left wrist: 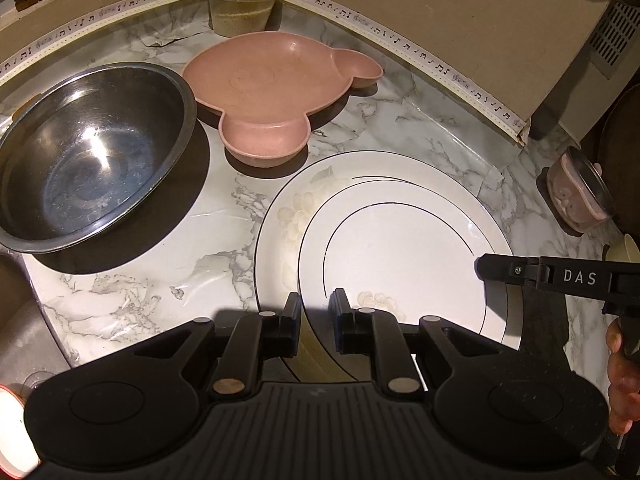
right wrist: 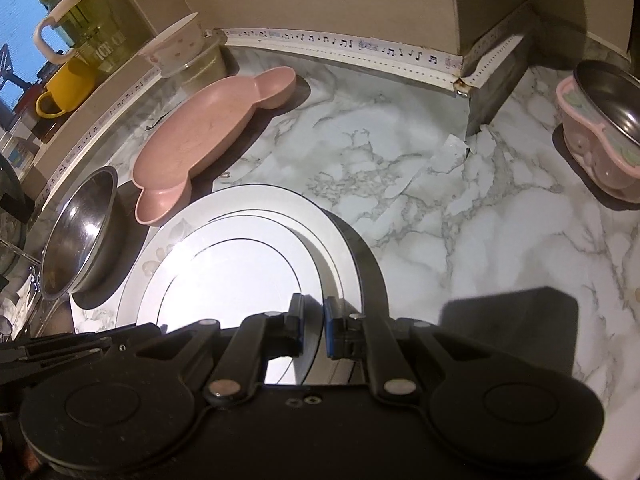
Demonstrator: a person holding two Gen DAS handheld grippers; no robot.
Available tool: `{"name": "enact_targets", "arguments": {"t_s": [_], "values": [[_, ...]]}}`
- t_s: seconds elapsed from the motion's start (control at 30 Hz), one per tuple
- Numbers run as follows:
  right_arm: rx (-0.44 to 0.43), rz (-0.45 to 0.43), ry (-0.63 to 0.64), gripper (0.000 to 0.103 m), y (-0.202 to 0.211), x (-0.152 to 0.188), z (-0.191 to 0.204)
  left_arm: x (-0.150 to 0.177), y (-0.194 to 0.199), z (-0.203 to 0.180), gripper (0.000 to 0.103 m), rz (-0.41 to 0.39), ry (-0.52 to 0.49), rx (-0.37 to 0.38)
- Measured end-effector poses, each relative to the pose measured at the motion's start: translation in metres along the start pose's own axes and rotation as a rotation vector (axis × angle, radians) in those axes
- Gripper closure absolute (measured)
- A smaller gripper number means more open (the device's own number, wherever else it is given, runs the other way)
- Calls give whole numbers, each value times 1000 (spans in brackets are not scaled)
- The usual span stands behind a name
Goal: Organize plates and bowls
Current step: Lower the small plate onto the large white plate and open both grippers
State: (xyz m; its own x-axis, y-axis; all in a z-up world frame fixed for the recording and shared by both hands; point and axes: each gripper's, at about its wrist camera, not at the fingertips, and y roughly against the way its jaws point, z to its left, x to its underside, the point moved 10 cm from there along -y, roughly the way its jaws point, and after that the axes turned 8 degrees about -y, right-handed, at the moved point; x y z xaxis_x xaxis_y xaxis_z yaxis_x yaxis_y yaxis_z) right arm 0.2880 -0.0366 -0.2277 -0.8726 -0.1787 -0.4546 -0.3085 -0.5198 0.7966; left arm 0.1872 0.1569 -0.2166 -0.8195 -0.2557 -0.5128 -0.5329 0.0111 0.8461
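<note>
We see two white plates stacked on the marble table (left wrist: 168, 240), the small plate (left wrist: 400, 256) lying on the large plate (left wrist: 280, 208), low and right of centre in the left view. Our left claw (left wrist: 314, 320) sits at their near edge, fingers apart with the rims between them; whether it grips, we cannot tell. Our right claw (right wrist: 312, 328) straddles the plates' right rim, fingers nearly together with the rim between the pads, though contact is unclear. A pink dish (left wrist: 276, 84) lies above the plates, a steel bowl (left wrist: 92, 152) at left, a pink bowl (right wrist: 600, 132) far right.
</note>
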Motion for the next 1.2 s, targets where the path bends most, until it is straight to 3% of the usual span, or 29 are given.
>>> {"name": "enact_targets", "arguments": {"t_s": [0.9, 1.2], "values": [[-30, -7, -8, 94, 3, -2, -5, -2, -8, -2, 88, 85, -72, 43], [1, -8, 63, 93, 2, -1, 1, 0, -4, -4, 88, 99, -107, 51]]}}
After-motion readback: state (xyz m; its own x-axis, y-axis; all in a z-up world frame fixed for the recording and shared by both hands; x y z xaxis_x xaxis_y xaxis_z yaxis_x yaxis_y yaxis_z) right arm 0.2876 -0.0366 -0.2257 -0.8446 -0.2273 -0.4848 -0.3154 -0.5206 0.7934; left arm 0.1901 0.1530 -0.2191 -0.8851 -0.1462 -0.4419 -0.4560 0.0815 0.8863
